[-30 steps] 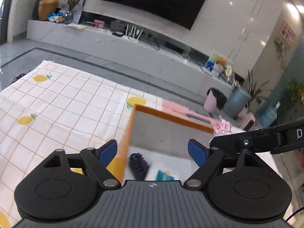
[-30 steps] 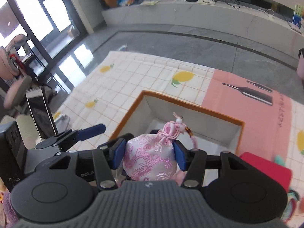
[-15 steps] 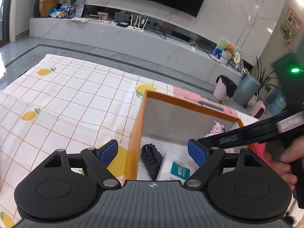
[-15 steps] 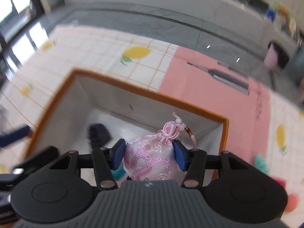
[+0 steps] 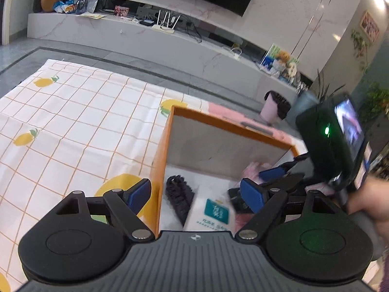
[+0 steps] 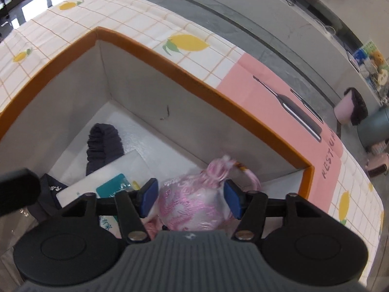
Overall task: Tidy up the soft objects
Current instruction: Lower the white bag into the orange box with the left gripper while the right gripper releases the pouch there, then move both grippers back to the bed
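Observation:
An orange-rimmed box point(image 6: 175, 71) with white walls sits on a lemon-print cloth; it also shows in the left wrist view point(image 5: 228, 123). Inside lie a dark scrunchie point(image 6: 103, 143) point(image 5: 180, 196) and a white tissue pack point(image 6: 114, 182) point(image 5: 214, 213). My right gripper point(image 6: 190, 198) is inside the box, its jaws spread apart from a pink embroidered pouch point(image 6: 194, 204) that sits between them. My left gripper point(image 5: 197, 196) is open and empty over the box's near left wall.
A pink mat point(image 6: 279, 102) with printed tools lies beyond the box. The lemon-print cloth point(image 5: 73, 121) stretches left. A long grey TV bench point(image 5: 145, 39) runs along the back wall. A pink bin point(image 5: 271, 108) stands on the floor at right.
My right gripper has gone down into the box and its jaws have spread off the pink pouch. My left gripper has stayed open at the box's left wall.

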